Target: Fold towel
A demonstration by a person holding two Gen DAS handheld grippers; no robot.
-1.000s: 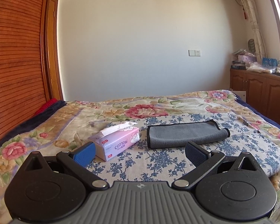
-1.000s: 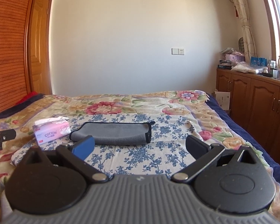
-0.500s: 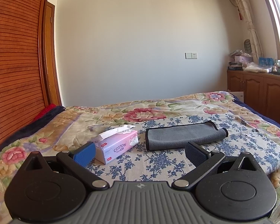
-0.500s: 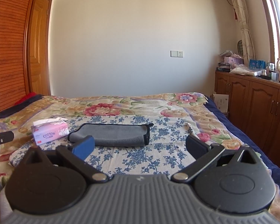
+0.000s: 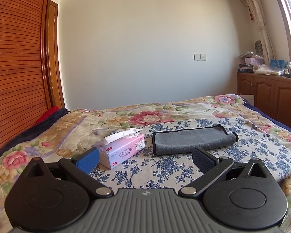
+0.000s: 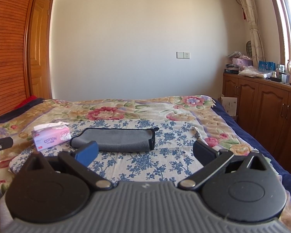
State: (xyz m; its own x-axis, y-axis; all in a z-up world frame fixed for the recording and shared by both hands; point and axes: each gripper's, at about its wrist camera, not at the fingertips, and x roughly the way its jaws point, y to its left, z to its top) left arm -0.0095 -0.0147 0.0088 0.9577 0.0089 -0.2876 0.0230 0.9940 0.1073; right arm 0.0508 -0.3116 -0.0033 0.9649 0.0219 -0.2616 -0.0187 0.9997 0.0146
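Towel [image 5: 194,140] folded on bedspread [image 5: 164,167], tissue box [image 5: 124,148] just beside

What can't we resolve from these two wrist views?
- Grey black-edged towel: layer count, hidden inside its fold; low angle, both views.
- Pink tissue pack: small print, too small.
- Clutter on wooden cabinet: too small.
- Left gripper and right gripper: open, hands out of frame.
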